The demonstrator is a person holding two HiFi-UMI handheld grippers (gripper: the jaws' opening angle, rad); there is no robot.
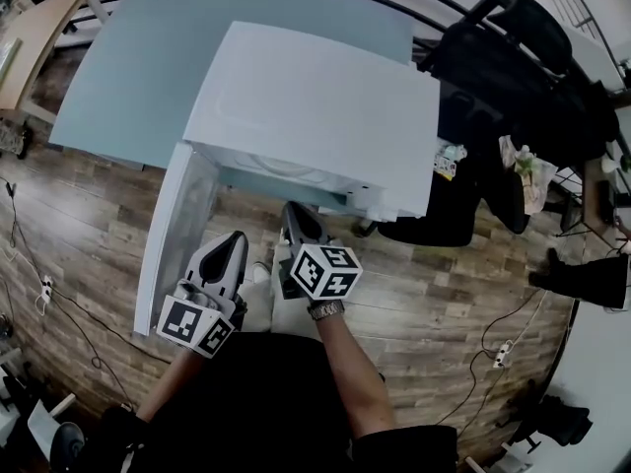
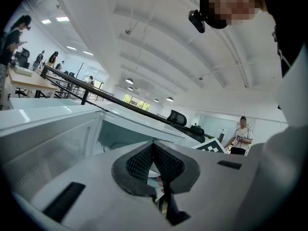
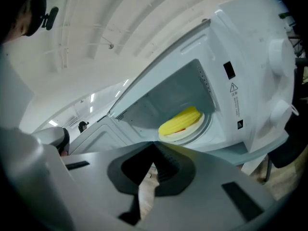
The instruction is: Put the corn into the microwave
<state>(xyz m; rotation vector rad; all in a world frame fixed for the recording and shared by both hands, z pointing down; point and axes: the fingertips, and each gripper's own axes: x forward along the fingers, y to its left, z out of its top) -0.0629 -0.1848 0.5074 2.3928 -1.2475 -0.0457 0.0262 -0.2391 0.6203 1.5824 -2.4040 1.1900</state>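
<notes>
The right gripper is held in front of the open microwave with its jaws pressed together and nothing between them. The left gripper beside it also has its ridged pads meeting at the tips, with nothing in them. The yellow corn lies inside the microwave cavity on the round white turntable plate, well clear of both grippers, and from the head view the door stands swung open on the left, just beside the left gripper.
</notes>
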